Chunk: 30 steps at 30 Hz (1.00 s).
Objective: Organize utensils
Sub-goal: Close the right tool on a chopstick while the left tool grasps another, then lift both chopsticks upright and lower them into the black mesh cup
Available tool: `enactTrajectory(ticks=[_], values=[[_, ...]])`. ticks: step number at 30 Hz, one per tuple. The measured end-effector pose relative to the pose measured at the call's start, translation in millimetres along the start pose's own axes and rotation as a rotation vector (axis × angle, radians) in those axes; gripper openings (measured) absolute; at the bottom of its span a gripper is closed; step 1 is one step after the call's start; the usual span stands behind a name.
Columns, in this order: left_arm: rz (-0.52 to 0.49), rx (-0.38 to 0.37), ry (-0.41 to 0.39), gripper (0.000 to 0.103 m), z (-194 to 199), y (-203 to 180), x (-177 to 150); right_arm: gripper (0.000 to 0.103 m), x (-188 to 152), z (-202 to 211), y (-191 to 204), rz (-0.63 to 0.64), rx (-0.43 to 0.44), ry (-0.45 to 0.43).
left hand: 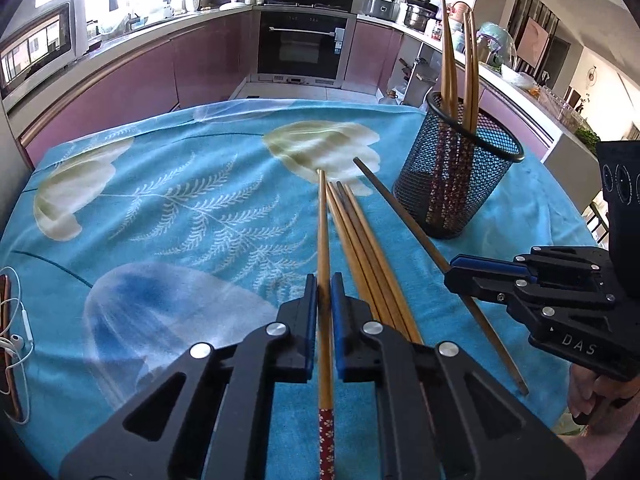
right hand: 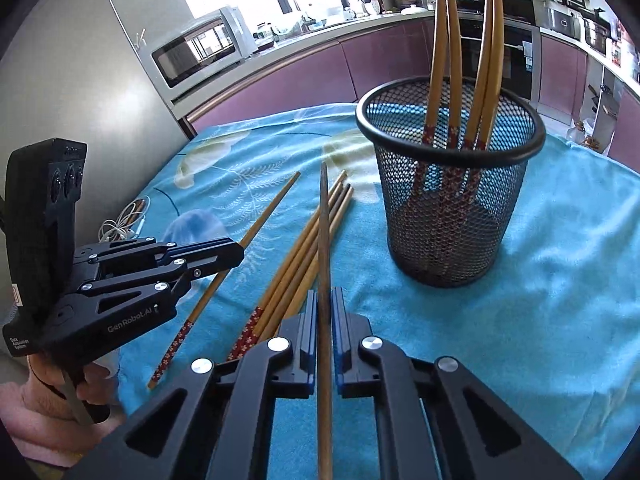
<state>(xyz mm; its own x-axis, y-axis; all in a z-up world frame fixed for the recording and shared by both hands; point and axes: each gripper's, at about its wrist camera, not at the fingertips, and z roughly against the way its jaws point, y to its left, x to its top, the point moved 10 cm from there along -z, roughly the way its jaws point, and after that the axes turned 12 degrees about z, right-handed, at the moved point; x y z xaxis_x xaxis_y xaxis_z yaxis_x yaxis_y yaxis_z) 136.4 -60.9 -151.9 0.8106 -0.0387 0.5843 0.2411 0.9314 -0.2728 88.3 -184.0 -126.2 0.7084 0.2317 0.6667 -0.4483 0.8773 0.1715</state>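
We see the left gripper (left hand: 324,292) clamped on a light bamboo chopstick (left hand: 323,232) with a red patterned end, its tip pointing away over the blue floral cloth (left hand: 160,200). The right gripper (right hand: 325,308) is clamped on a darker brown chopstick (right hand: 324,220) (tip likewise pointing away). Between the two lies a loose bundle of chopsticks (right hand: 304,256) on the cloth. The black mesh holder (right hand: 452,208) stands upright near the bundle, four chopsticks (right hand: 444,40) standing in it.
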Motion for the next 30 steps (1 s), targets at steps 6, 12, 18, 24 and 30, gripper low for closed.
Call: enactTrajectory(ticks=[6, 12, 18, 24, 30], values=[[-0.003, -0.083, -0.022, 0.008, 24.5, -12.3, 8.4, 0.006, 12.0, 22.8, 2.9, -0.006, 0.037, -0.070], [-0.012, -0.183, -0.072, 0.007, 60.6, -28.9, 22.8, 0.006, 26.5, 50.6, 0.5, 0.004, 0.040, -0.154], [-0.002, -0.269, -0.123, 0.007, 93.8, -37.4, 40.0, 0.006, 36.9, 77.9, -8.2, 0.003, 0.033, -0.226], [0.009, -0.325, -0.152, 0.007, 113.1, -42.9, 57.4, 0.006, 50.5, 94.0, -14.8, 0.016, 0.015, -0.270], [0.001, -0.355, -0.188, 0.007, 124.5, -57.3, 78.9, 0.006, 66.4, 117.3, -22.2, 0.036, -0.008, -0.323]])
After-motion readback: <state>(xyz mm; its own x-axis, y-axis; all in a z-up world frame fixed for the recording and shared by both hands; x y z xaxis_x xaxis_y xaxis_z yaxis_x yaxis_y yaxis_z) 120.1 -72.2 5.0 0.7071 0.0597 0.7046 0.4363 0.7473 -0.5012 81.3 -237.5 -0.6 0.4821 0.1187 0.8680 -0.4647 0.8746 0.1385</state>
